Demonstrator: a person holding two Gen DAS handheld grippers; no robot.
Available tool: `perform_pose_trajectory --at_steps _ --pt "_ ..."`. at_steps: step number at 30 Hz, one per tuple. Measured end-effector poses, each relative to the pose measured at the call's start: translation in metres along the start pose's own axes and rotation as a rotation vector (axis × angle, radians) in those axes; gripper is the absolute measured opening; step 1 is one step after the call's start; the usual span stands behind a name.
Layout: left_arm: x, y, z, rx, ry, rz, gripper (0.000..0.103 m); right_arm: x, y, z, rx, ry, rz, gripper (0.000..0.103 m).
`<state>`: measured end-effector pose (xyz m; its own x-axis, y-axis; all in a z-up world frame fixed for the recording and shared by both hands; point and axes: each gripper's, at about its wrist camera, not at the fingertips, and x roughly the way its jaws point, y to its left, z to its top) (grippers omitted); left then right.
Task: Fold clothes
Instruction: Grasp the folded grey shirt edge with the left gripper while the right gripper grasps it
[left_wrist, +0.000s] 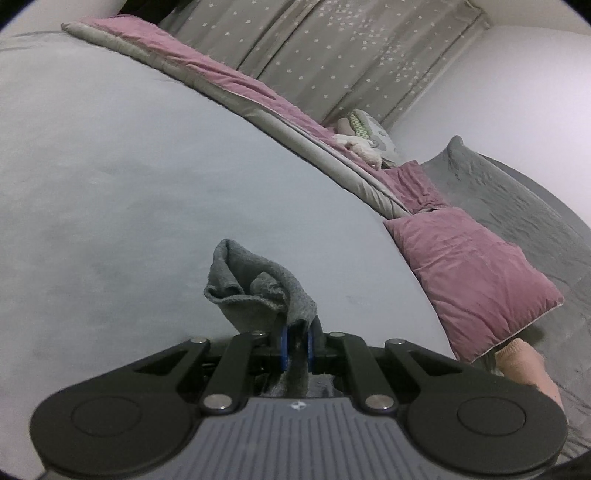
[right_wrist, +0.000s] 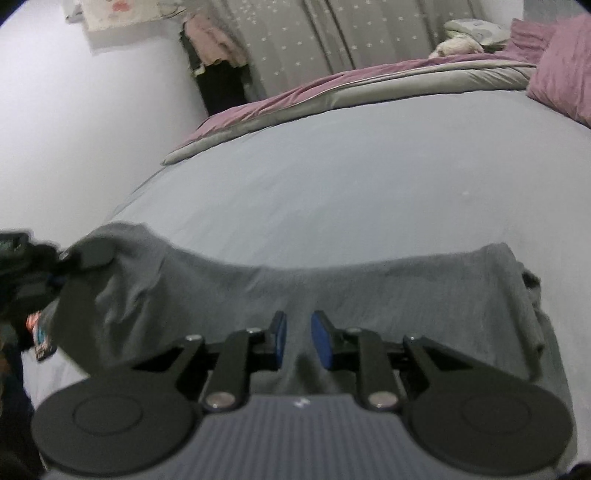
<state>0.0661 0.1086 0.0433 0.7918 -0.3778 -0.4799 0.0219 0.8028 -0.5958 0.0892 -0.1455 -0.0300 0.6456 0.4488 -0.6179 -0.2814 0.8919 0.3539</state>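
Observation:
A grey knit garment (right_wrist: 369, 288) lies spread across the light blue-grey bed sheet (right_wrist: 332, 184), its far edge sagging in the middle. My right gripper (right_wrist: 299, 341) hangs just above the garment's near part, open, its blue pads (right_wrist: 279, 338) apart with only cloth beneath. In the left wrist view my left gripper (left_wrist: 297, 341) is shut on a bunched corner of the grey garment (left_wrist: 258, 291), which stands up in front of the fingers. In the right wrist view that left gripper (right_wrist: 61, 258) shows blurred at the left edge, lifting the garment's left corner.
A pink pillow (left_wrist: 476, 280) lies to the right on the bed sheet (left_wrist: 147, 184). A pink and grey duvet (left_wrist: 229, 85) is folded along the far edge, with soft toys (left_wrist: 362, 140) on it. A person's peach sleeve (left_wrist: 524, 365) shows at lower right. Starred grey curtains (right_wrist: 314, 48) hang behind.

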Motion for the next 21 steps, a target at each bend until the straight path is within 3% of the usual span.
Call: perform_pose_trajectory --at_steps 3,11,16,21 --pt "-0.002 -0.004 0.000 0.009 -0.006 -0.010 0.008 0.001 -0.007 0.010 0.038 -0.017 0.013 0.017" --pt "0.002 -0.021 0.001 0.032 -0.005 -0.060 0.007 0.046 -0.011 0.023 0.071 0.049 -0.043 0.009" --pt "0.010 -0.035 0.002 0.019 0.001 -0.090 0.007 0.047 -0.014 0.026 0.097 0.076 -0.031 0.009" --pt "0.022 -0.055 0.003 0.032 0.020 -0.117 0.007 0.015 -0.039 0.027 0.251 0.083 0.054 0.033"
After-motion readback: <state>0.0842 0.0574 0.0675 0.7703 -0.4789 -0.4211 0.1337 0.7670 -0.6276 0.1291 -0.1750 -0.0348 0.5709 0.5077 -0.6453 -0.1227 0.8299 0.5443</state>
